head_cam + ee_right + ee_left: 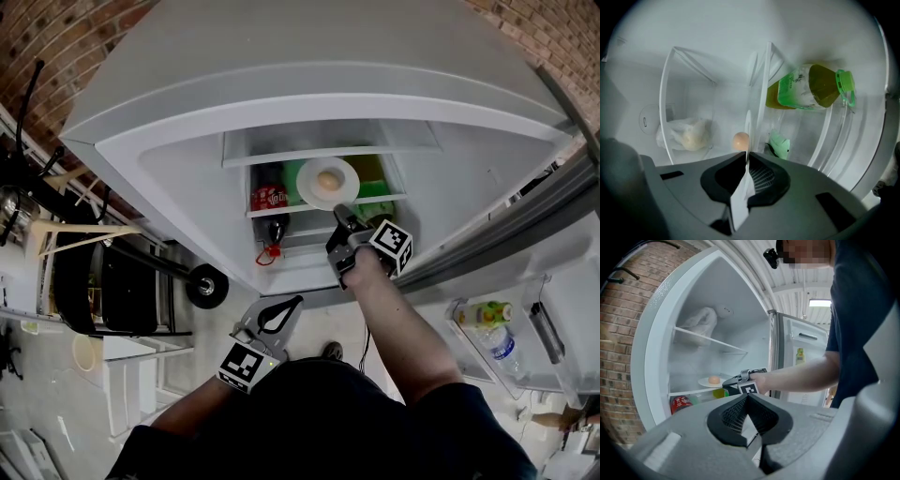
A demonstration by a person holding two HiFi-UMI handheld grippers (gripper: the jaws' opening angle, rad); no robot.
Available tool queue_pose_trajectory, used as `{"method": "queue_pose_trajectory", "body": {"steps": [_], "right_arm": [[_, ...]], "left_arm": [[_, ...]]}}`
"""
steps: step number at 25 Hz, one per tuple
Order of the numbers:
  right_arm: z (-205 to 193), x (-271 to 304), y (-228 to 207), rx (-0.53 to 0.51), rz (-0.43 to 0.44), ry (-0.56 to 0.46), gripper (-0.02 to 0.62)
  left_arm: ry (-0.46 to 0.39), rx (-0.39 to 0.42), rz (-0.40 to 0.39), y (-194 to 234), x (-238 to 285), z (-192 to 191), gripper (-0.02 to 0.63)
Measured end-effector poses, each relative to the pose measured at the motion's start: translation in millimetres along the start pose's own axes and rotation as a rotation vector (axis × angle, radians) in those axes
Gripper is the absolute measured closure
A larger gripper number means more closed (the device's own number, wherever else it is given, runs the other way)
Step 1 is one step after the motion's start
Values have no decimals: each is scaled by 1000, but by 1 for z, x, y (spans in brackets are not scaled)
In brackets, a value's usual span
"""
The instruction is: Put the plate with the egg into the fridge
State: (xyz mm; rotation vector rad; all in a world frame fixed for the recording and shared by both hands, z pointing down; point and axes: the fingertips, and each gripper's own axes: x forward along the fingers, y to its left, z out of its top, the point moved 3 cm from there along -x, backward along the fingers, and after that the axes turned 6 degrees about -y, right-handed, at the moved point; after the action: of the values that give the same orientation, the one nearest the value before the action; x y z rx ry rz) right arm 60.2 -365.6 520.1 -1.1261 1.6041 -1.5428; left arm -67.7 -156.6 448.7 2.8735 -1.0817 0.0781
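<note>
A white plate (pixel 328 183) with a brown egg (pixel 328 178) on it lies over the middle glass shelf (pixel 281 209) of the open fridge. My right gripper (pixel 340 217) is shut on the plate's near rim. In the right gripper view the plate (pixel 748 133) shows edge-on between the pads, with the egg (pixel 740 140) just beyond. The left gripper view shows the plate (pixel 705 383) level on the shelf with the right gripper (pixel 731 380) at its edge. My left gripper (pixel 292 305) hangs low in front of the fridge, shut and empty.
A red can (pixel 270 198) stands below the shelf, left of the plate. A green bottle (pixel 811 86) lies beside it. A white bag (pixel 689 133) sits on a higher shelf. The open door (pixel 525 319) at the right holds bottles (pixel 492 314). A wheeled cart (pixel 141 281) stands at the left.
</note>
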Motion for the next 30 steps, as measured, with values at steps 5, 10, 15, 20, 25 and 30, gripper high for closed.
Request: {"method": "queue_pose_trajectory", "body": {"steps": [5,10,15,20,25,30], "right_arm": [[-1,-3,1,2,6,3,566],[0,-19,1,-63,26,4,565],[-8,-38,8,-140,52,44,566],[-24,-66,18,-267,84,94,566],[-46,-95,37,-530,143,155,577],[-72,-125,56,-857,224,205,584]], "left_arm": [[1,3,-1,-2,0,0,601],[-6,-1,-5,-3,0,2,601],[-13,-3,-13,-7,2,3,601],[-26,-8,-21,-7,5,7,601],[-36,-16,-27,-8,7,10,601],[-42,-16,-35,-9,9,14,601]]}}
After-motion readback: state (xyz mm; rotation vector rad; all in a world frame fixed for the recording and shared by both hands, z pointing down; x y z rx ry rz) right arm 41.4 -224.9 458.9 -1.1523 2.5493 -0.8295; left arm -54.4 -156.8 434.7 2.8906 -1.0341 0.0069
